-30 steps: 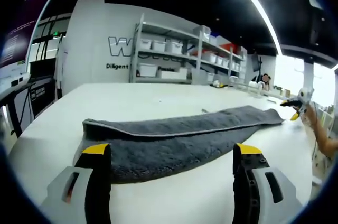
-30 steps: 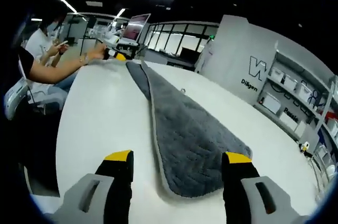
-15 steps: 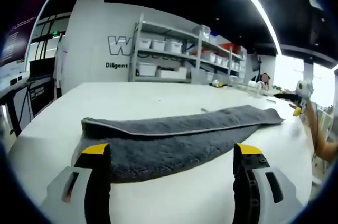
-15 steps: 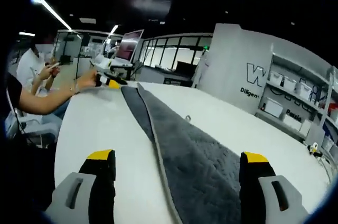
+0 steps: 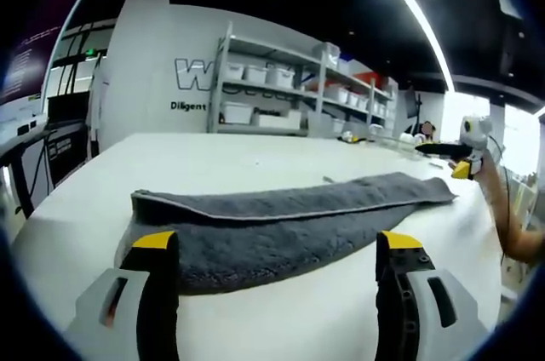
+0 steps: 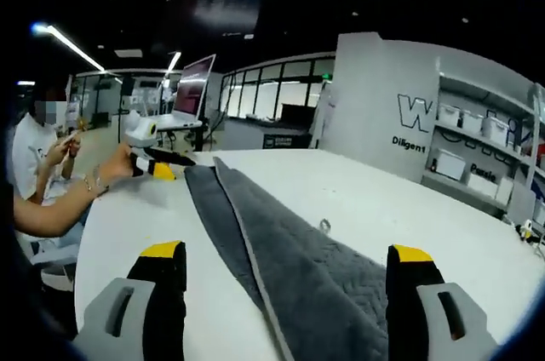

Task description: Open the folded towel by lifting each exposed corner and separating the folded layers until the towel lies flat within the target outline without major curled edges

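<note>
My left tongs (image 5: pixel 277 263) are spread wide, jaws parted with nothing between them, hovering low over the near edge of the white surface (image 5: pixel 255 161). The grey towel (image 5: pixel 272 220) lies folded into a long narrow strip across the middle of the surface, its pale hem running along the fold; one blunt end sits just ahead of my left tongs, the other end tapers off toward the far right edge. My right tongs (image 6: pixel 285 280) are also spread, empty, held above that other end of the towel (image 6: pixel 281 259), which runs away from them lengthwise toward the far edge of the surface (image 6: pixel 409 208). In the right gripper view the strip shows two layers, a darker band beside a lighter quilted one. A small metal ring (image 6: pixel 324 226) rests on the surface just beside the towel. Shelving with white bins (image 5: pixel 281 93) stands behind the surface. A seated person (image 6: pixel 43 174) is off the far left corner.
</note>
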